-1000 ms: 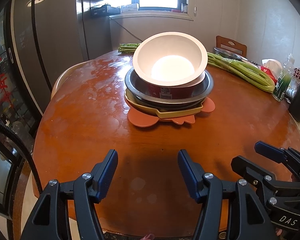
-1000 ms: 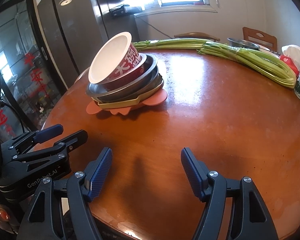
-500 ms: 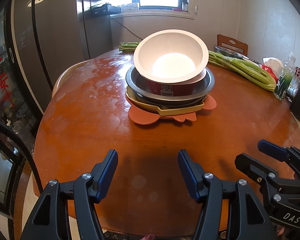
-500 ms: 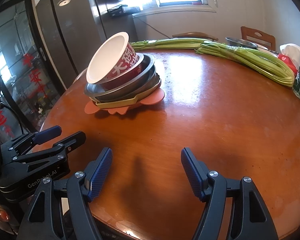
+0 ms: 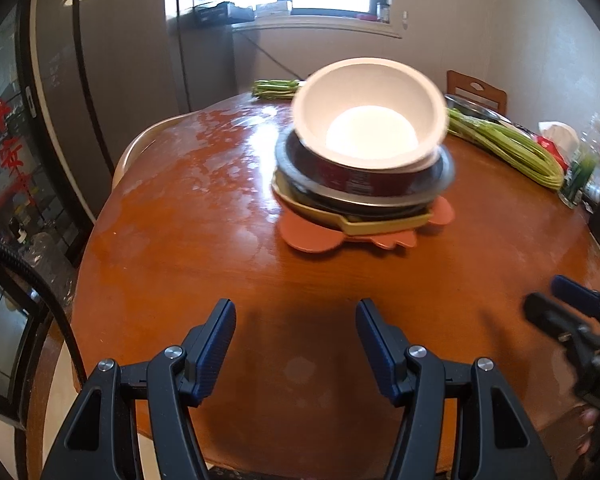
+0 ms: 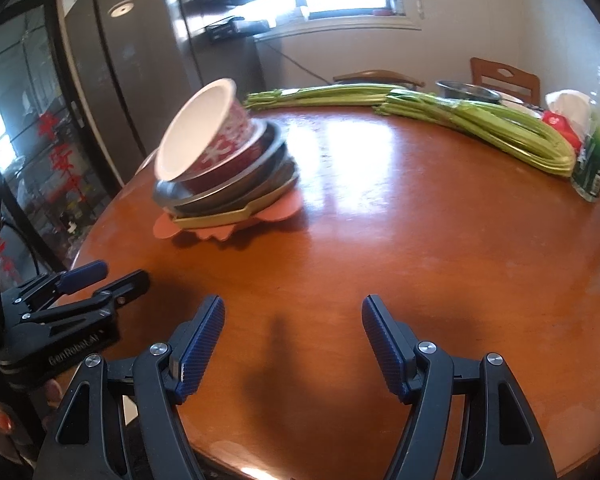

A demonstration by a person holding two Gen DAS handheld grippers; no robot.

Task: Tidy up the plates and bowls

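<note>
Both grippers' jaws gape empty — left gripper [image 5: 296,334], right gripper [image 6: 293,330] — short of the stacked bowls [image 5: 364,168].

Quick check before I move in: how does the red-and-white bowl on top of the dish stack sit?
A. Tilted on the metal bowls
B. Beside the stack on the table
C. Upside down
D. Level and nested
A: the red-and-white bowl leans, mouth sideways, on the grey metal bowls.
</note>
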